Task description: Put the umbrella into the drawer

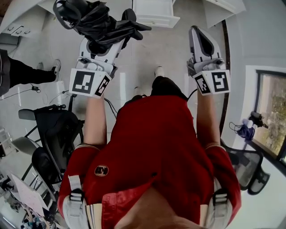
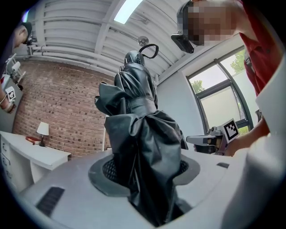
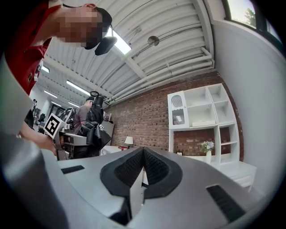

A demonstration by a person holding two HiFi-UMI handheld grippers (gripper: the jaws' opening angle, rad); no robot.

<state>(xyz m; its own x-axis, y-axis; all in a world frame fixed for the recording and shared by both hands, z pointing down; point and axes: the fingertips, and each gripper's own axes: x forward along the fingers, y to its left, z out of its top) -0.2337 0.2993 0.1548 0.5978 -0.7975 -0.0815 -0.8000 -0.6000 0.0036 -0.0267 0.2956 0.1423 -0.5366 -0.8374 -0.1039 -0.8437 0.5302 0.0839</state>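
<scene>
My left gripper point(image 1: 99, 42) is shut on a folded black umbrella point(image 1: 96, 20), held level in front of me at the upper left of the head view. In the left gripper view the umbrella point(image 2: 140, 134) fills the gap between the jaws, its wrist loop point(image 2: 149, 50) at the far end. My right gripper point(image 1: 202, 42) is held out level to the right, jaws shut together with nothing between them point(image 3: 142, 172). A white drawer unit point(image 1: 154, 13) stands on the floor ahead between the two grippers.
A black office chair point(image 1: 53, 134) stands at my lower left, and a person's dark trouser leg point(image 1: 27, 74) is at the far left. White shelves point(image 3: 203, 120) line a brick wall. A window point(image 1: 270, 112) is on the right.
</scene>
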